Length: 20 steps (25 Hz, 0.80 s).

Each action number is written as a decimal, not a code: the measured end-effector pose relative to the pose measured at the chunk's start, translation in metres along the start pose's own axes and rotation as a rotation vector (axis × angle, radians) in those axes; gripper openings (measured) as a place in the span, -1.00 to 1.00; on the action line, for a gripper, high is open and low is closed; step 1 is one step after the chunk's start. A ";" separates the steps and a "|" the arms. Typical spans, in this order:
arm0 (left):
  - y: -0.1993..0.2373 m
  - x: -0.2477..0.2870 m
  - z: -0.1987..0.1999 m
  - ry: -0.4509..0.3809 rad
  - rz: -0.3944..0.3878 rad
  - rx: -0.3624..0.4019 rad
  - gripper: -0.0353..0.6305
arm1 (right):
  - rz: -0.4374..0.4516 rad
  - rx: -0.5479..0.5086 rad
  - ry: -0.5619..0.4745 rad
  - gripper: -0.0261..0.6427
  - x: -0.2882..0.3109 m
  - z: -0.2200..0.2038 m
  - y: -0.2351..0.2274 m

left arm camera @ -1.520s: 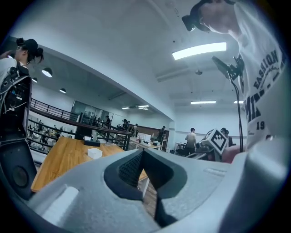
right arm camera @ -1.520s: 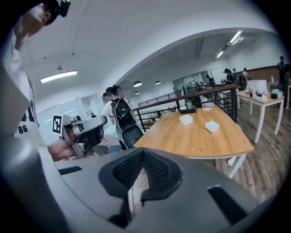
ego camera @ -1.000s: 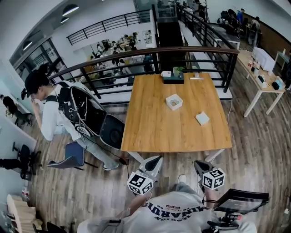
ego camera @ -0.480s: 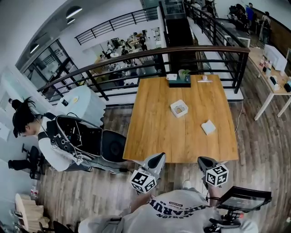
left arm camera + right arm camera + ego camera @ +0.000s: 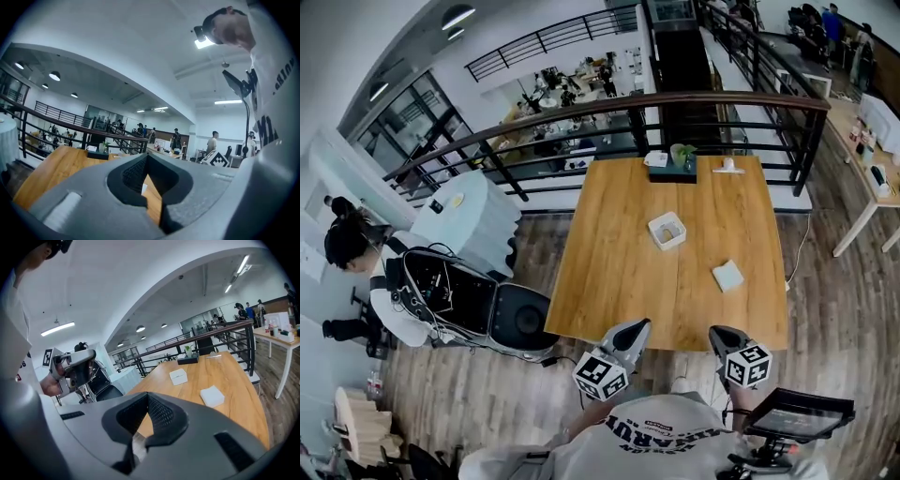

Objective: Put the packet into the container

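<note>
One packet (image 5: 727, 276): flat, white, squarish, on the wooden table (image 5: 614, 277), right of the white container (image 5: 667, 230) and apart from it.
Nearer claw: right gripper (image 5: 719, 334), packet straight ahead; jaws closed, empty.
Left gripper (image 5: 636, 326): jaws closed, empty.
Room: mezzanine, railing (image 5: 722, 95) behind.

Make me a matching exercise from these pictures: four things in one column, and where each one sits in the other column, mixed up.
Things
1. container
2. packet
3. black tray with a plant
4. right gripper

Places
A. at the far edge of the table
B. at the table's near edge, jaws together
C. around the table's middle
D. on the table's right half, nearer the person than the container

Pairs: 1-C, 2-D, 3-A, 4-B
</note>
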<state>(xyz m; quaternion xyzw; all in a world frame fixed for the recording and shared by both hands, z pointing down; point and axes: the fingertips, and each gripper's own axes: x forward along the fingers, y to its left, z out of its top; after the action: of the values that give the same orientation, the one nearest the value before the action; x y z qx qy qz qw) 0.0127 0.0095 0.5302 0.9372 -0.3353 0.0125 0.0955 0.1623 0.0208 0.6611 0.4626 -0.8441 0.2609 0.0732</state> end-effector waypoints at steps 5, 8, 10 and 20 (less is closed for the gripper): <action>-0.007 0.025 -0.009 0.029 -0.006 -0.030 -0.88 | 0.046 -0.006 0.013 -0.90 0.015 0.003 -0.013; -0.010 0.033 -0.012 0.050 -0.018 -0.026 -0.88 | 0.058 0.009 0.007 -0.90 0.020 0.002 -0.014; -0.005 0.040 -0.011 0.050 -0.011 -0.017 -0.88 | 0.061 0.012 0.006 -0.90 0.023 0.004 -0.019; 0.071 0.055 0.015 0.000 0.115 0.054 -0.88 | 0.016 0.010 -0.016 -0.90 0.014 0.016 -0.038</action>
<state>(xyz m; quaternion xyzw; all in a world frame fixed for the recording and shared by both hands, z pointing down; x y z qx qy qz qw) 0.0101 -0.0814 0.5322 0.9185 -0.3883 0.0270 0.0696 0.1874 -0.0143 0.6662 0.4583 -0.8470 0.2622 0.0620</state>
